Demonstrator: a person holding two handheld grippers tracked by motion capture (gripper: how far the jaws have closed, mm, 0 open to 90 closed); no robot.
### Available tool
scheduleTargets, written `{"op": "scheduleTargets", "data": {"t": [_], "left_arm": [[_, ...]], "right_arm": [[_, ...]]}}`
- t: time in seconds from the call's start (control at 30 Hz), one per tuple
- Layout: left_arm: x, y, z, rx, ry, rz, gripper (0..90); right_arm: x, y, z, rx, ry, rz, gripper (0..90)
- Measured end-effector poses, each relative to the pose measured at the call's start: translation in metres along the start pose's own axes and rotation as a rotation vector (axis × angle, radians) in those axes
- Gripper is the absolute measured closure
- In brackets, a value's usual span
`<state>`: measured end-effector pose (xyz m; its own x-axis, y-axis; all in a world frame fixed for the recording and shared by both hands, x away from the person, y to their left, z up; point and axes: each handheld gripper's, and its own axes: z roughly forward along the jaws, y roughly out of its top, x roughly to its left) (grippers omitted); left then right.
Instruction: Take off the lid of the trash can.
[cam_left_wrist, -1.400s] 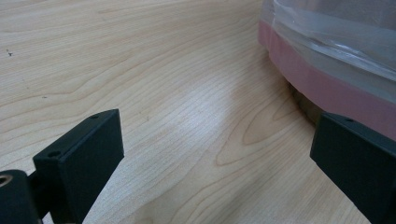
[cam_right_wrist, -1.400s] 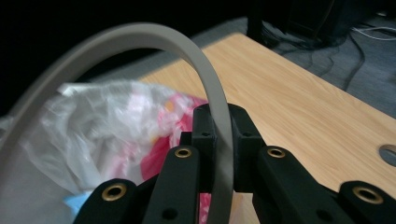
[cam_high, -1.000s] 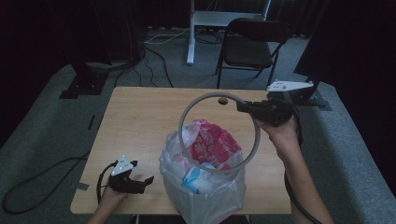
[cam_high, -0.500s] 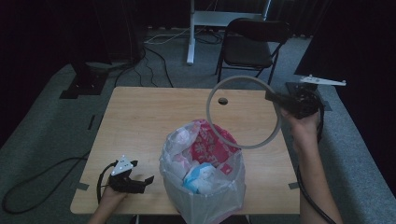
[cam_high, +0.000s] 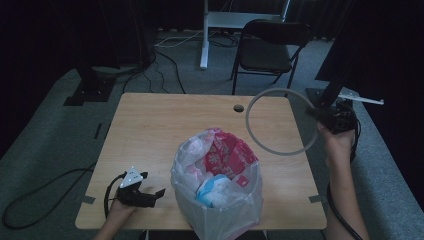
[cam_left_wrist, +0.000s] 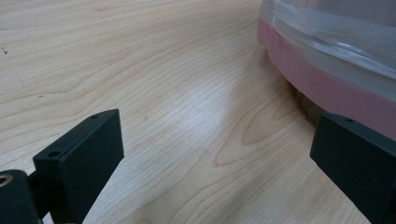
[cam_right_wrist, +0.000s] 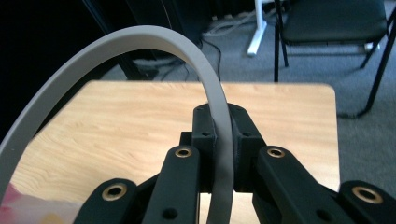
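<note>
A grey ring (cam_high: 281, 121) hangs in the air over the table's right edge, standing on edge. My right gripper (cam_high: 314, 111) is shut on its right rim; in the right gripper view the ring (cam_right_wrist: 140, 39) arcs up and left from the pinched jaws of the gripper (cam_right_wrist: 221, 126). A clear plastic bag (cam_high: 218, 186) stuffed with red-and-white and blue wrappers stands at the table's front middle. My left gripper (cam_high: 156, 193) rests on the table left of the bag, open and empty. In the left gripper view its jaws stand wide apart over bare wood, with the bag (cam_left_wrist: 336, 51) at the right.
The wooden table (cam_high: 165, 125) has a small round hole (cam_high: 238, 108) near its far edge. A black folding chair (cam_high: 270, 47) and a white stand leg (cam_high: 204, 35) are behind the table on grey carpet. Cables trail on the floor at the left.
My right gripper has carried the ring from above the bag out to the right and lower, to the table's right edge. The left gripper has stayed put.
</note>
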<state>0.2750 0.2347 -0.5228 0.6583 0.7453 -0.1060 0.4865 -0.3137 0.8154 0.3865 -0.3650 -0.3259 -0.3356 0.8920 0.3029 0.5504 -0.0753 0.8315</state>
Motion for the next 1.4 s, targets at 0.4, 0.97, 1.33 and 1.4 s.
{"op": "scheduleTargets", "data": {"t": [0.4,0.97,1.33,1.4], "left_arm": [[0.000,0.000,-0.001,-0.006,-0.001,-0.001,2.8],[0.000,0.000,-0.002,-0.018,-0.019,-0.004,2.8],[0.000,0.000,-0.003,-0.018,-0.014,-0.004,2.8],[0.000,-0.001,-0.003,-0.019,-0.016,-0.007,2.8]], "right_arm": [[-0.040,-0.068,0.024,0.085,-0.022,0.092,83.4],[-0.064,-0.143,0.054,0.211,-0.029,0.139,83.3],[-0.066,-0.160,0.069,0.228,0.010,0.121,83.2],[-0.067,-0.163,0.071,0.231,0.012,0.121,83.2]]}}
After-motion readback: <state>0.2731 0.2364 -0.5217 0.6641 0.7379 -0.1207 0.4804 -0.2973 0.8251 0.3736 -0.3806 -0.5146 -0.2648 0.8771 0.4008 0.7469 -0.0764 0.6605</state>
